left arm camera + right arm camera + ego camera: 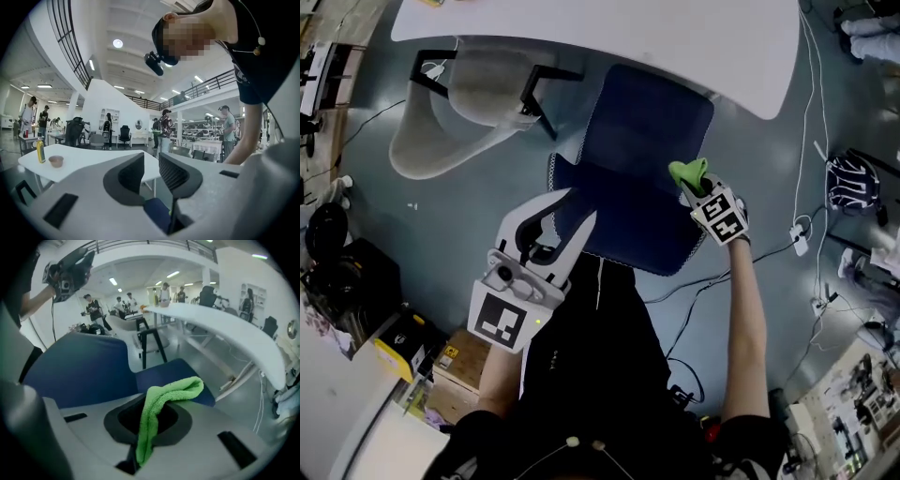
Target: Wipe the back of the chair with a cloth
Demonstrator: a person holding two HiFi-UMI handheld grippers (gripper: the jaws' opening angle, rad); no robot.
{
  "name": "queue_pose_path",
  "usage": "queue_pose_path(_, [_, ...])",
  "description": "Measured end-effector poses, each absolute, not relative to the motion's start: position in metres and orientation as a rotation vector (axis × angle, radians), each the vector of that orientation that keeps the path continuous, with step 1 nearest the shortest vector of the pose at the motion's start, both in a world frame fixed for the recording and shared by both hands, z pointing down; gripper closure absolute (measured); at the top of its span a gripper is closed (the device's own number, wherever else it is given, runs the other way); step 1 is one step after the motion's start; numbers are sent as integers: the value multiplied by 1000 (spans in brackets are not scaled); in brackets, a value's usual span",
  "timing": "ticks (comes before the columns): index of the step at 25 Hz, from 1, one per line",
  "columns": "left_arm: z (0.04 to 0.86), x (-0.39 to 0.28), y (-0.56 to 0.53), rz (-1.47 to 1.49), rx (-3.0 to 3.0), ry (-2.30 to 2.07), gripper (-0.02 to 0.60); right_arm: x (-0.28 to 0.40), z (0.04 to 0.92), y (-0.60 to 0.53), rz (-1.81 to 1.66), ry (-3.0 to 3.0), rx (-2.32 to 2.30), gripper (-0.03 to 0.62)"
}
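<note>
- The right gripper (696, 194) clenched the green cloth (688, 172) just above the blue chair (628, 141), near its backrest, apparently poised to wipe.
- The left gripper (567, 214) hung released and empty, seemingly kept clear.

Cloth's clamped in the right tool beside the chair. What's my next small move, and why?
Probably swing the right tool left to press the cloth onto the chair back: the cloth is clamped in its jaws, and the back's blue face lies just to its left, seemingly not yet touched by the cloth.
</note>
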State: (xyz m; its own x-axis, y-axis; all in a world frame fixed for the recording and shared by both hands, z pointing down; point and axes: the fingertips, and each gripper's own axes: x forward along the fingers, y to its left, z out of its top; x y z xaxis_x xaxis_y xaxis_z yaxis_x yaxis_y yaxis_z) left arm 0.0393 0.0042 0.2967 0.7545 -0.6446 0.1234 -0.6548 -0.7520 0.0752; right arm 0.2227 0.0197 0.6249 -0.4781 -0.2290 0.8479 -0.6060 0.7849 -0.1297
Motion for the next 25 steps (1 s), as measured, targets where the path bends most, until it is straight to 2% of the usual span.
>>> queue_pose_path(6, [310, 49, -19, 127, 2888, -997, 476, 223, 728, 39, 658, -1862, 345, 574])
queue_pose_path(11, [334, 44, -33, 202, 2864, -999, 476, 224, 779, 62, 721, -1707, 174, 574])
queue_pose_path(19, [351, 33, -41, 266, 2844, -990, 476, 234, 813, 124, 822, -1447, -176, 574])
queue_pose_path(25, [352, 41, -36, 291, 2868, -949, 476, 229, 808, 128, 872, -1456, -213, 576])
